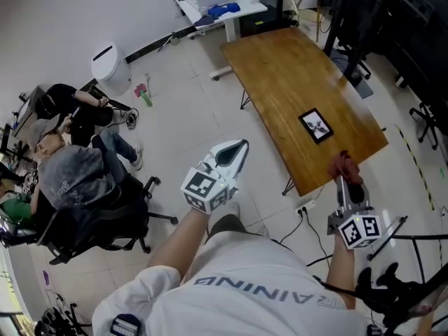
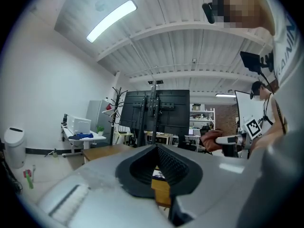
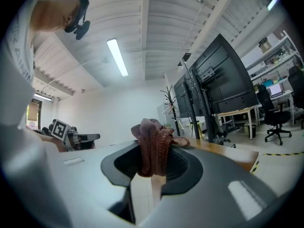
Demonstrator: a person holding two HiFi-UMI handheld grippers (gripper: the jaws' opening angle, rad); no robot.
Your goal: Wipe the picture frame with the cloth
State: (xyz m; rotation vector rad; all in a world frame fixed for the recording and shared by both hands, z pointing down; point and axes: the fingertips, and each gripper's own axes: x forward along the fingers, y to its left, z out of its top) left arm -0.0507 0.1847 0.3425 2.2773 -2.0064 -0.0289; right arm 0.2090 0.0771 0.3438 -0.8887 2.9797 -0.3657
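The right hand-held gripper (image 1: 348,179) is clamped on a bunched reddish-brown knitted cloth (image 1: 345,162). In the right gripper view the cloth (image 3: 153,150) stands upright between the two dark jaw pads, and its crumpled top rises above them. From the head view this cloth sits at the near corner of the long brown wooden desk (image 1: 287,68). Whether it touches the wood cannot be told.

The small black-rimmed picture frame (image 1: 316,125) lies flat on the desk toward its near right end, with a pale picture facing up. It is apart from the cloth, farther up the desk from it.

The left hand-held gripper (image 1: 236,152) is held over the pale tiled floor (image 1: 189,110), left of the desk and well apart from the frame. Its jaws are closed together with nothing between them, which the left gripper view shows as pads meeting at the tip (image 2: 156,147). Its marker cube faces the head camera.

At the far left a person in a grey top (image 1: 70,173) sits in a black office chair (image 1: 105,222). A white bin (image 1: 110,67) stands beyond, and a white desk (image 1: 217,9) is at the top
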